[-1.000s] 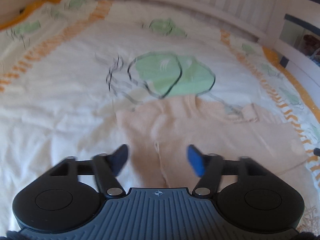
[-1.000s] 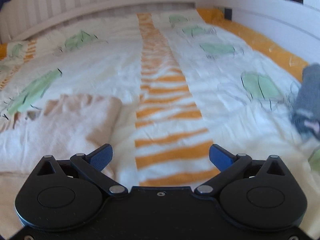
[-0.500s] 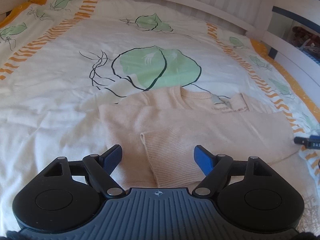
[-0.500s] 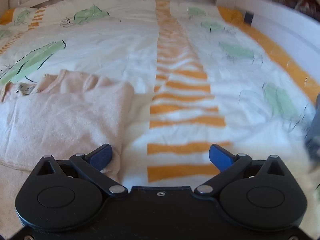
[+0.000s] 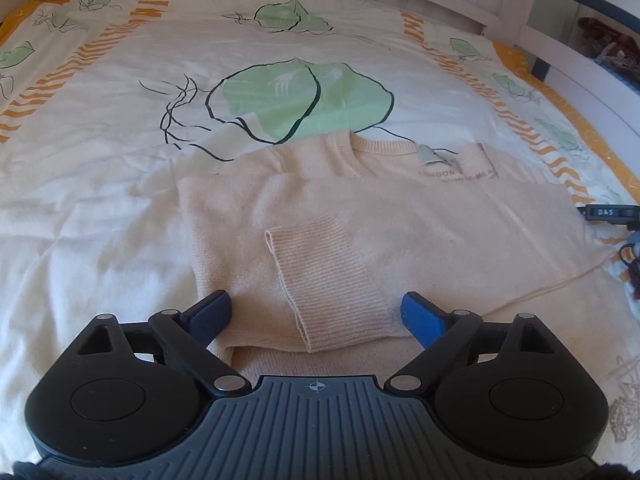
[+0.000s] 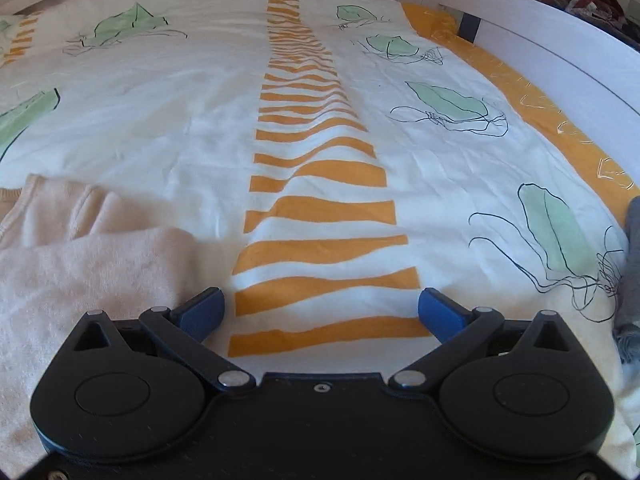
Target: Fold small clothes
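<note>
A small peach knit sweater (image 5: 420, 220) lies flat on the bed, neck away from me, with one sleeve folded across its body so the ribbed cuff (image 5: 332, 280) points toward me. My left gripper (image 5: 316, 314) is open and empty, its fingers either side of the cuff just above the sweater's near hem. In the right wrist view the sweater's right edge (image 6: 88, 264) lies at the lower left. My right gripper (image 6: 320, 310) is open and empty over the orange-striped band, its left finger (image 6: 200, 312) beside the sweater's edge.
The bed cover (image 5: 100, 200) is white with green leaf prints and orange stripes (image 6: 316, 208). A white bed rail (image 6: 560, 44) runs along the far and right sides. A grey garment (image 6: 630, 280) lies at the right edge. A black cable piece (image 5: 610, 213) lies right of the sweater.
The left gripper has opened wider and drawn back from the sweater, leaving the sleeve folded across it. The right gripper has shifted left toward the sweater's edge and stayed open.
</note>
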`<state>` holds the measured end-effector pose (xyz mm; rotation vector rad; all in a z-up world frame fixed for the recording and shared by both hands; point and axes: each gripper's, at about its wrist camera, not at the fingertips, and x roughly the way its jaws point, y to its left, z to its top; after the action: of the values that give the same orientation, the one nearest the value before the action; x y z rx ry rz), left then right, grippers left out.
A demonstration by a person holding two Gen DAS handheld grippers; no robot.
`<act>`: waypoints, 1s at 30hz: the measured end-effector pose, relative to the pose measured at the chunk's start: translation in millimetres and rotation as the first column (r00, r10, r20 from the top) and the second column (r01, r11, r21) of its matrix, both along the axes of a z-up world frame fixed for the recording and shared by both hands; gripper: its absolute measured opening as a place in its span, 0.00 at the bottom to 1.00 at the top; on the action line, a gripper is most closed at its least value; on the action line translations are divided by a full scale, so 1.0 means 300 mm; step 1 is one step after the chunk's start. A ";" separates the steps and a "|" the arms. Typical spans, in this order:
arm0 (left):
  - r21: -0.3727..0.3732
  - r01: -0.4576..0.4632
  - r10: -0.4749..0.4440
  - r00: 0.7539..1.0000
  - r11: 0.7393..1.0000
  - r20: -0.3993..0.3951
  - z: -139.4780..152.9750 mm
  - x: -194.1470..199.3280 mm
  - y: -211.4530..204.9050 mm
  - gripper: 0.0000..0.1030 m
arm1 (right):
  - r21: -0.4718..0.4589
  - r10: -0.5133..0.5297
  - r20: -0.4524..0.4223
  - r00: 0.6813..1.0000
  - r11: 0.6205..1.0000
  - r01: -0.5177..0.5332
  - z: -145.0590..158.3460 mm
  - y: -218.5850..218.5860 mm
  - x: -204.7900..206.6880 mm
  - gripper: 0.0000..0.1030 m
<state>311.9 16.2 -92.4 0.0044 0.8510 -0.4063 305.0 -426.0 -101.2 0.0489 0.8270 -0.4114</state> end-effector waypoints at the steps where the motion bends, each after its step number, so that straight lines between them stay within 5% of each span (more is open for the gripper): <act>1: -0.002 -0.002 0.002 1.000 1.000 0.000 0.000 0.000 0.001 0.91 | 0.011 0.011 0.032 0.999 1.000 -0.011 0.011 0.004 -0.016 1.00; 7: -0.027 -0.009 0.010 1.000 1.000 0.004 0.012 -0.010 0.011 0.91 | 0.097 0.071 0.095 0.993 0.992 -0.080 0.073 0.063 -0.127 1.00; 13: -0.047 -0.019 0.020 1.000 0.999 0.010 0.062 -0.084 0.029 0.91 | 0.290 0.121 0.093 0.988 0.946 -0.143 0.118 0.109 -0.282 1.00; 30: -0.138 -0.116 0.092 0.982 0.984 -0.164 0.132 -0.565 0.209 1.00 | 0.589 0.266 -0.007 0.964 0.780 -0.211 0.188 0.228 -0.727 1.00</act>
<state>142.5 78.9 -52.9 -0.2109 0.9704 -0.3733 86.9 -357.7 -44.8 0.5003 1.0132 0.1004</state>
